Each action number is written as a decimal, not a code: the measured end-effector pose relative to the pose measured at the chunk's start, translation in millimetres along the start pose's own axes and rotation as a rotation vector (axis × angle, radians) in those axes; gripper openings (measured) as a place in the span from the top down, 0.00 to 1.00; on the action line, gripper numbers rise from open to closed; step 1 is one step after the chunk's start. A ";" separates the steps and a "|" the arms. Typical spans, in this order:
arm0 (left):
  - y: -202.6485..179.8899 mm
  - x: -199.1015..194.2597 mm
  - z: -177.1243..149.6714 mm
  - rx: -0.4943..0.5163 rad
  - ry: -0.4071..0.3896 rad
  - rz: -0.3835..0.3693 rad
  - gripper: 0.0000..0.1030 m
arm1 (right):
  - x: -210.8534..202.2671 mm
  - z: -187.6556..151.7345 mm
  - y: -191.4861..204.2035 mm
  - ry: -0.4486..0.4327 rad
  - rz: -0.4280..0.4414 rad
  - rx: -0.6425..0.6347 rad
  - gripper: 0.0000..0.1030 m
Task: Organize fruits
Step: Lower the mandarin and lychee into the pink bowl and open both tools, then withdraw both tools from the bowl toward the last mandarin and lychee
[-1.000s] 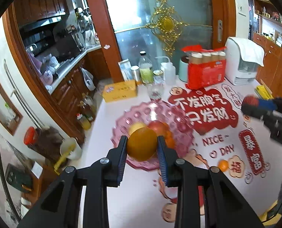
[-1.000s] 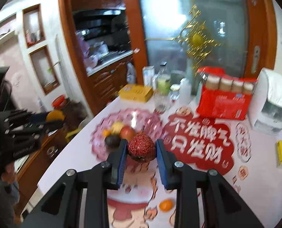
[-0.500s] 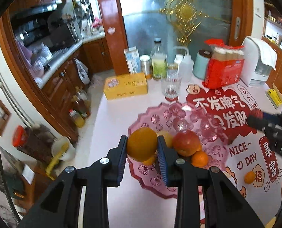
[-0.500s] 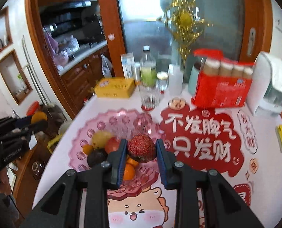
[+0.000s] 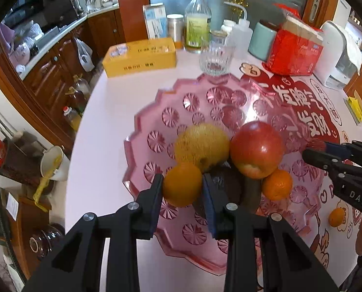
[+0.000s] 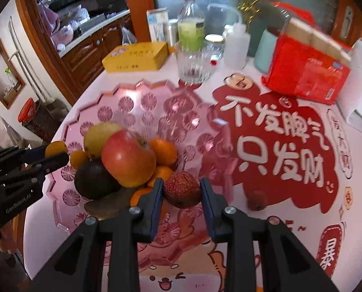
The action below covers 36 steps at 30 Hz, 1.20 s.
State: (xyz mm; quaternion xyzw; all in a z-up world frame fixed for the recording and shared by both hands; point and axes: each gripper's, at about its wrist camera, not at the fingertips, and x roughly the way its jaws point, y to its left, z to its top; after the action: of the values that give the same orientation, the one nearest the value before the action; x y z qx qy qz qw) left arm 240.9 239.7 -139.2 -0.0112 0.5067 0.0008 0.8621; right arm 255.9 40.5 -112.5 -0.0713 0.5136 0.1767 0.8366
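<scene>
My left gripper [image 5: 182, 187] is shut on an orange [image 5: 182, 186], held low over the near left part of the pink glass fruit plate [image 5: 156, 126]. On the plate lie a yellow pear [image 5: 201, 141], a red apple [image 5: 257, 149], a small tangerine [image 5: 277, 185] and a dark avocado [image 5: 229, 187]. My right gripper [image 6: 181, 189] is shut on a red lychee [image 6: 182, 189], held over the plate's near right rim [image 6: 220, 143], beside the fruit pile with the apple [image 6: 128, 158]. Each gripper shows in the other's view.
A loose lychee [image 6: 256, 199] lies on the red mat and a small tangerine [image 5: 337, 216] lies on the table right of the plate. Behind the plate stand a glass [image 5: 216, 56], a yellow box [image 5: 140, 57], bottles, a red package [image 5: 295, 51] and a white appliance [image 5: 339, 56].
Both grippers have moved forward and down toward the plate with their fruit still held. The plate and fruit pile now loom much closer in both views.
</scene>
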 end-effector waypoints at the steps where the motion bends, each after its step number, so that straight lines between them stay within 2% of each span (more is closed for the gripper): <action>1: 0.6 3.2 -1.6 -0.004 0.005 -0.007 0.68 | 3.8 -0.8 1.9 0.009 0.002 -0.007 0.70; 2: 1.8 4.8 -1.6 -0.008 0.006 -0.012 0.65 | 7.2 -1.4 3.8 0.018 0.004 -0.012 0.70; 4: 3.9 5.7 -2.7 -0.019 0.003 -0.016 0.42 | 12.8 -3.1 6.6 0.032 0.015 -0.012 0.68; 6: 6.1 3.6 -3.9 -0.028 -0.010 -0.014 0.31 | 14.6 -3.7 7.7 0.032 0.029 -0.005 0.61; 10: 7.4 -3.8 -4.2 -0.038 -0.028 -0.012 0.19 | 12.0 -2.6 9.8 0.013 0.046 0.001 0.52; 16: 10.1 -17.5 -3.8 -0.084 -0.046 -0.048 0.17 | 2.2 -0.1 11.9 -0.014 0.047 0.001 0.49; 19: 6.7 -26.7 -3.4 -0.086 -0.064 -0.033 0.17 | -2.4 -2.2 12.1 -0.015 0.057 0.003 0.49; 25: -0.3 -48.9 -5.1 -0.094 -0.092 -0.050 0.17 | -14.4 -7.2 14.0 -0.023 0.067 0.004 0.49; 36: -17.2 -93.5 -18.5 -0.109 -0.132 -0.073 0.17 | -55.4 -21.1 14.9 -0.067 0.080 0.014 0.49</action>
State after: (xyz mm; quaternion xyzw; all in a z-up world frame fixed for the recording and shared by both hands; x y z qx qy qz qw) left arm 179.5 223.1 -66.2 -0.0762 0.4472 -0.0022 0.8912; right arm 210.1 35.6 -72.4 -0.0389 0.4889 0.2085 0.8461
